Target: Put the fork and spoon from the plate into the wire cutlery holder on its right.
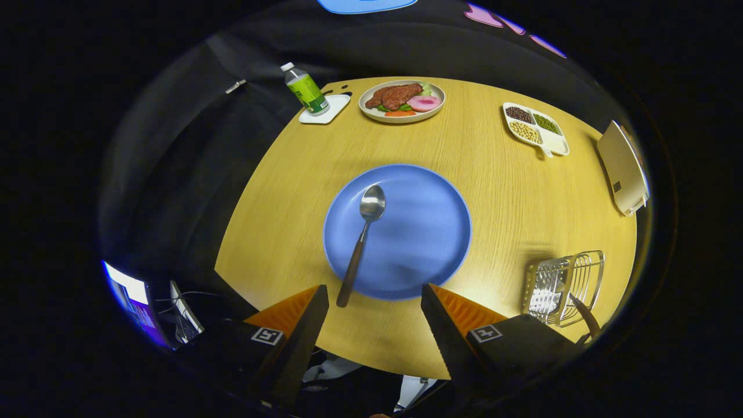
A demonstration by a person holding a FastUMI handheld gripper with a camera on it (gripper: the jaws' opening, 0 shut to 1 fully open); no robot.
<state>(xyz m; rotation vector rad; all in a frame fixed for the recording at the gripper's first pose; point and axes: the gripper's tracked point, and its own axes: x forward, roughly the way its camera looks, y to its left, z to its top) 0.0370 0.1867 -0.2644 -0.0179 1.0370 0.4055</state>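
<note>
A blue plate (424,232) lies in the middle of the round wooden table, just ahead of my fingers. On its left half rests a spoon (361,239) with a shiny bowl and a dark handle, whose end sticks out over the plate's near rim close to my left fingertip (316,299). My gripper (374,293) is open, held above the table's near edge, with nothing between its fingers. The wire cutlery holder (566,284) stands to the right of the plate, beyond my right finger. A dark handle (583,316), which may be the fork's, leans out of it.
At the table's far side stand a plate of food (401,100), a bottle (306,90) on a white coaster, and a white divided dish of beans (535,126). A beige box (624,168) sits at the right edge. Bare wood surrounds the blue plate.
</note>
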